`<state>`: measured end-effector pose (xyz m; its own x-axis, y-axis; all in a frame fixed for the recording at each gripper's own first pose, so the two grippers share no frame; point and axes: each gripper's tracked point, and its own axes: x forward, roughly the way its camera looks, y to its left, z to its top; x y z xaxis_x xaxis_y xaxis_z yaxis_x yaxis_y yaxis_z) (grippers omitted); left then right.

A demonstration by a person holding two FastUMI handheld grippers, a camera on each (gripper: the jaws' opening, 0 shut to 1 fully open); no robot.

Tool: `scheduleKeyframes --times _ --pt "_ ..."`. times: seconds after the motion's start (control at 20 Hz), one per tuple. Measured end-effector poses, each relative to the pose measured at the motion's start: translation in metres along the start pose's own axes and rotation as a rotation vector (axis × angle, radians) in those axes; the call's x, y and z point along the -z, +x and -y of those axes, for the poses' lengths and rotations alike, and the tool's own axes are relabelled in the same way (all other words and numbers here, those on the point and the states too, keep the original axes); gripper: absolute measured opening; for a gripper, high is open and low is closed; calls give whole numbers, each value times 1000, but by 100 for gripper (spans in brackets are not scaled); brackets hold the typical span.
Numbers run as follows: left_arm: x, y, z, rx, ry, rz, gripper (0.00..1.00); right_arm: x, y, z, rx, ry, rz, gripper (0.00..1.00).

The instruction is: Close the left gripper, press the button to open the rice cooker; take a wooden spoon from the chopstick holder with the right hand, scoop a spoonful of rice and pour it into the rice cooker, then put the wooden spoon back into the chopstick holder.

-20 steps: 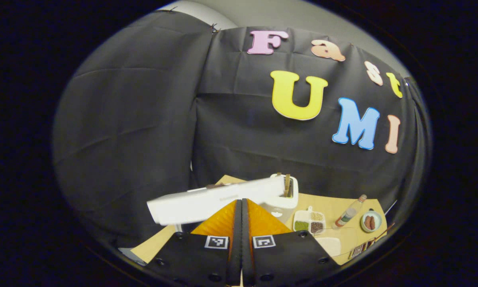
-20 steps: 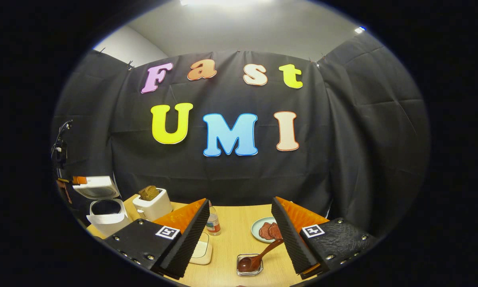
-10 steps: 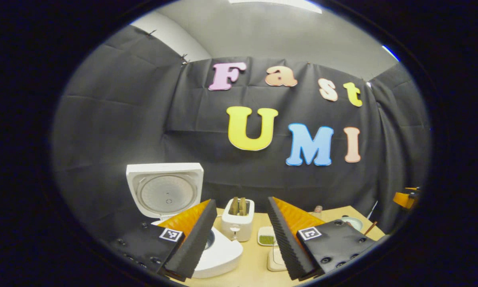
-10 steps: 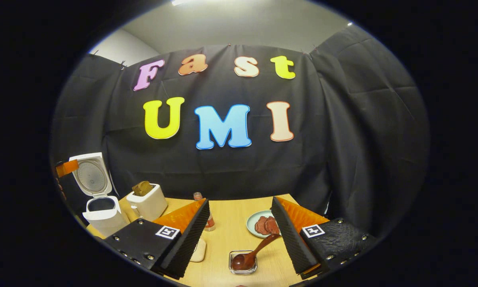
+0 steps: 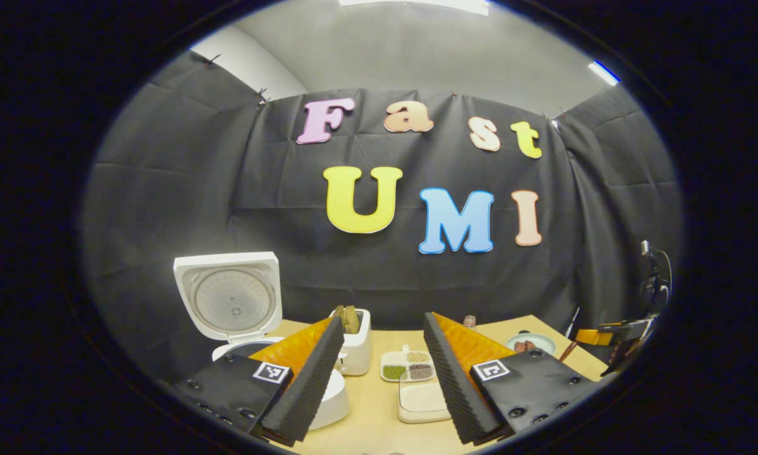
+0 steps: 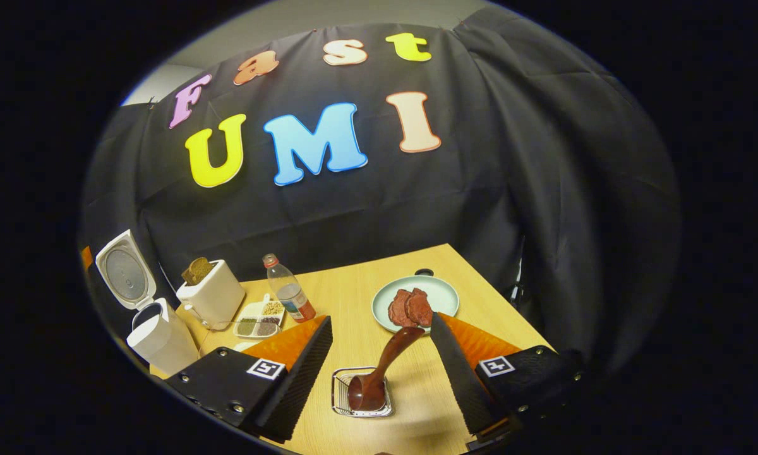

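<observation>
The white rice cooker (image 5: 331, 395) stands open at the left, its lid (image 5: 227, 296) upright; my left gripper (image 5: 383, 319) is open and empty, held back from it. In the right gripper view the cooker (image 6: 155, 328) is far left. A dark wooden spoon (image 6: 379, 370) stands bowl-down in a small wire chopstick holder (image 6: 344, 407), its handle leaning toward my right finger. My right gripper (image 6: 380, 321) is open above and around the spoon, apart from it. A shallow tray of rice (image 5: 423, 401) lies on the table between my left fingers.
On the wooden table (image 6: 354, 284) stand a white toaster (image 6: 211, 297) with bread, a divided dish of grains (image 6: 259, 319), a small bottle (image 6: 287, 294) and a pale plate (image 6: 442, 297) with meat slices. The table's right edge is close to the plate.
My left gripper went from shut against the lid to open and drew back as the lid swung fully upright. My right gripper tilted down and came closer over the spoon holder.
</observation>
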<state>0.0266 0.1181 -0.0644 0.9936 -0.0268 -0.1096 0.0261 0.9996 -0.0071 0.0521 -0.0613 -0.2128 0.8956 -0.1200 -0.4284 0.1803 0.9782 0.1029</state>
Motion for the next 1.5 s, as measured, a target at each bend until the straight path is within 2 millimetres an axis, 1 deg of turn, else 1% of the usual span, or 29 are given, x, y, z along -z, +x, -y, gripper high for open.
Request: scheduleKeyframes --times 0.15,0.2,0.3,0.35,0.4,0.45,0.5,0.55,0.6,0.7,0.75,0.8,0.85,0.9,0.95,1.0,1.05,1.1,1.25,1.35,1.4,1.45,1.5 --pt "0 2 -1 -23 10 -16 88 21 25 11 -2 31 -59 96" --pt "2 2 -2 -31 14 -27 90 29 33 13 -6 44 -80 96" --pt "9 2 -4 -46 19 -45 90 40 47 15 -16 75 -114 96" --pt "11 2 -6 -53 23 -53 90 43 54 15 -24 88 -126 96" --pt "12 2 -6 -60 27 -58 88 46 61 14 -32 101 -136 95" --pt "14 1 -8 -71 33 -68 90 48 68 14 -43 109 -144 95" --pt "16 -1 -12 -86 38 -80 88 50 75 15 -46 111 -154 95" --pt "17 -1 -12 -92 34 -85 90 51 79 17 -52 116 -161 95" --pt "18 0 -11 -96 26 -87 88 52 82 16 -57 125 -168 86" --pt "18 5 -12 -103 18 -83 88 53 85 11 -87 142 -171 72" --pt "17 4 -13 -107 19 -81 88 49 82 8 -109 150 -172 65" --pt "16 4 -14 -108 19 -77 88 53 84 3 -130 167 -176 46" --pt "16 4 -14 -107 20 -77 88 49 75 -9 -194 193 -181 36" --pt "16 3 -16 -110 22 -77 88 52 74 -20 -242 214 -188 28" --pt "17 4 -18 -115 17 -79 90 52 66 -25 -267 206 -193 23" --pt "18 4 -19 -118 1 -84 88 53 65 -24 -257 203 -189 18" --pt "19 4 -18 -114 -21 -84 88 50 62 -26 -258 180 -182 9" --pt "17 3 -18 -111 -39 -77 90 45 56 -28 -255 165 -165 9" --pt "12 0 -25 -113 -41 -52 88 20 34 -36 -241 131 -99 9" --pt "11 -6 -32 -115 -23 -43 91 2 20 -48 -259 93 -66 9" --pt "12 -7 -34 -111 -18 -42 96 -8 15 -52 -263 81 -50 9" --pt "15 -9 -37 -107 -15 -43 92 -19 9 -58 -268 79 -30 9" --pt "16 -12 -40 -103 -12 -44 96 -32 2 -67 -279 83 -7 9"
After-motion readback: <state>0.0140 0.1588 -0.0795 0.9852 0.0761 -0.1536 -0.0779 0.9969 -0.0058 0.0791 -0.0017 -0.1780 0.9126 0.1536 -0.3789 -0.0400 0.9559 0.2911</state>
